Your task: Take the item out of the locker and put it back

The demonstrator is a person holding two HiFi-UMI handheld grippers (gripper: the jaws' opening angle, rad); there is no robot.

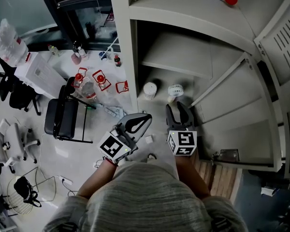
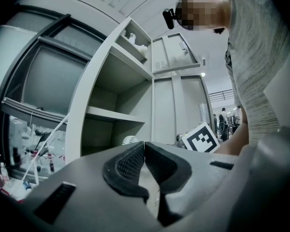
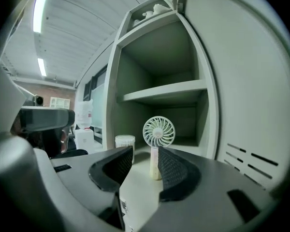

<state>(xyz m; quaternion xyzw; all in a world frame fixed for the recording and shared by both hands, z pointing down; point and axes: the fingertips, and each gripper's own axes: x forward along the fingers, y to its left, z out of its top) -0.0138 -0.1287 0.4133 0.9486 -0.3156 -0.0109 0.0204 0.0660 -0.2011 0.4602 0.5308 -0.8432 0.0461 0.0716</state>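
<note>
The little fan [image 3: 159, 131] is standing up straight on a low shelf inside the locker [image 3: 160, 92]. A white round tub [image 3: 124, 141] is sitting just beside it, at about 9 o'clock from the fan.

The right gripper [image 3: 145, 152] is pointing at the fan with its jaws about half open. The fan's stick handle [image 3: 155, 164] is showing in the gap between them, but the pads are not pressing on it, so nothing is being held. In the head view the fan is sitting at 12 o'clock from this gripper, just past its tips.

The left gripper [image 2: 144, 147] is waiting at about 9 o'clock from the right one. Its jaws are closed together, with nothing between them.

I am guessing the fan is light, because it is small and looks like thin plastic. It is tall, with a big round head on a skinny handle, so it is probably going to tip over from a small bump. The head is looking like a thin cage with blades inside, and a hard squeeze there could bend or crack it. The handle is looking like the best place to grab, about halfway down, with the pads on both sides. It looks smooth, so it may be a bit slippery and want a gentle but firm squeeze. The tub is close, so it could get knocked too.
</note>
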